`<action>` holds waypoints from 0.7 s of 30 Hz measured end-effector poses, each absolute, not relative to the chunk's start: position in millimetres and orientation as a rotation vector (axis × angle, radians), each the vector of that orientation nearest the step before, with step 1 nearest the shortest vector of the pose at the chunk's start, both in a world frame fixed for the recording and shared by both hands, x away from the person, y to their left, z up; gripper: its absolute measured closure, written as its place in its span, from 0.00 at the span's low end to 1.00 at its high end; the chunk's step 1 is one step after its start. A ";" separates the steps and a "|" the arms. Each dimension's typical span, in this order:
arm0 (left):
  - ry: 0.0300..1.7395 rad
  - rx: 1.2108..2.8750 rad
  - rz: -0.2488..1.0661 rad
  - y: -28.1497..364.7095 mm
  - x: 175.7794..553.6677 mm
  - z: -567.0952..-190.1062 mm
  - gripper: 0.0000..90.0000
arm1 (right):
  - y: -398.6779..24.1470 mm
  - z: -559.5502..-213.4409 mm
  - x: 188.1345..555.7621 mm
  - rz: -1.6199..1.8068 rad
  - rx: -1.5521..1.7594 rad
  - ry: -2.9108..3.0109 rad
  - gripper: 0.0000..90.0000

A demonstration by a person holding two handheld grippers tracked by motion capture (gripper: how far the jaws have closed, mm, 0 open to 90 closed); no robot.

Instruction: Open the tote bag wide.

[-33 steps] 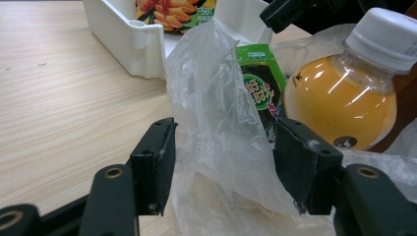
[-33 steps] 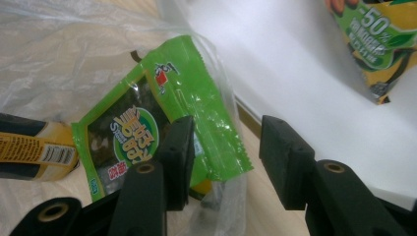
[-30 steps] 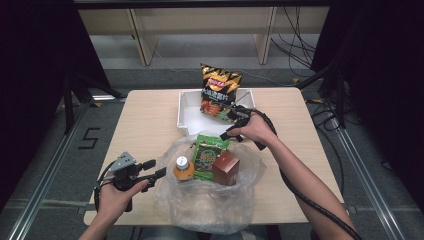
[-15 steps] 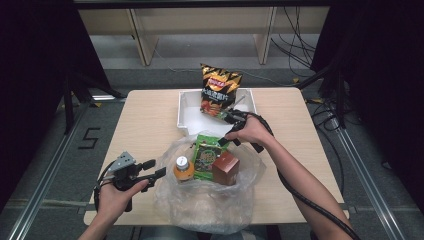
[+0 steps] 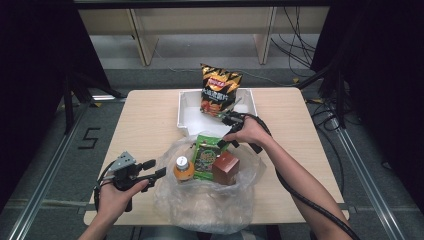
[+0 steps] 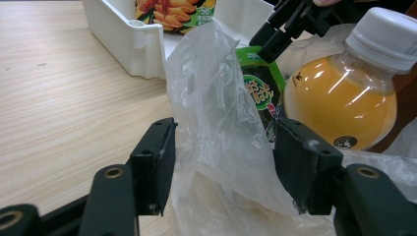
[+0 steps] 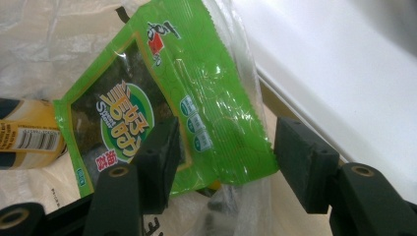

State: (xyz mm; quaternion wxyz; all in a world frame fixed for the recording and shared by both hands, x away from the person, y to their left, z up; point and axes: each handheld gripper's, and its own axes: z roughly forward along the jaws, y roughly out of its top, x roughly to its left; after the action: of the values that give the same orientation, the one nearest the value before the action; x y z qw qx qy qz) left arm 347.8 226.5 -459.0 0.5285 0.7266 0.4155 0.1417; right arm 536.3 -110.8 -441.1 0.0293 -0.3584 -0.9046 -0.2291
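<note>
Landmark: clear plastic bag point(image 5: 200, 200), lying open on the near half of the desk point(image 5: 145, 120); its front bulges past the desk's near edge.

Inside the bag: orange bottle point(image 5: 183, 170) at left, green snack pack point(image 5: 206, 155) in the middle, brown box point(image 5: 226, 168) at right. The pack's top edge sticks out of the bag's far rim, toward the white bin point(image 5: 187, 107) that stands just behind the bag. A chip bag point(image 5: 217, 90) stands upright in the bin.

Right gripper point(image 5: 227, 131) at the bag's far rim, between bin and bag. Its jaws have just been opening; in the right gripper view the pack point(image 7: 196, 98) lies across the gap point(image 7: 223, 152), its lower corner between the jaws, but the right pad stands clear of it. Released, not gripping. Whether the left pad touches the film, cannot tell. The bin wall point(image 7: 344, 88) runs close along the right jaw, so little room on that side.

Left gripper point(image 5: 150, 170) at the bag's left edge, low over the desk. In the left gripper view a raised fold of the bag point(image 6: 216, 98) stands in the gap point(image 6: 223, 164), jaws spread, pads not pinching it. Bottle point(image 6: 344, 98) just beyond the right jaw.

Open desk: wide bare strip left of the bag, narrower strip right of it.
</note>
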 end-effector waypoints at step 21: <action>0.997 1.735 0.335 226.1 347.7 -459.0 0.46 | -110.8 -430.9 533.0 -0.680 -0.999 -2.909 1.00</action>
State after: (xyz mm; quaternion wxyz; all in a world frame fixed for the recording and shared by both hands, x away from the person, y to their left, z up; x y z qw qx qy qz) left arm 347.7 226.1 -459.0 0.5283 0.7261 0.4172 0.1402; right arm 533.0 -110.8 -430.9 -0.0044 -0.3172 -0.9234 -0.2160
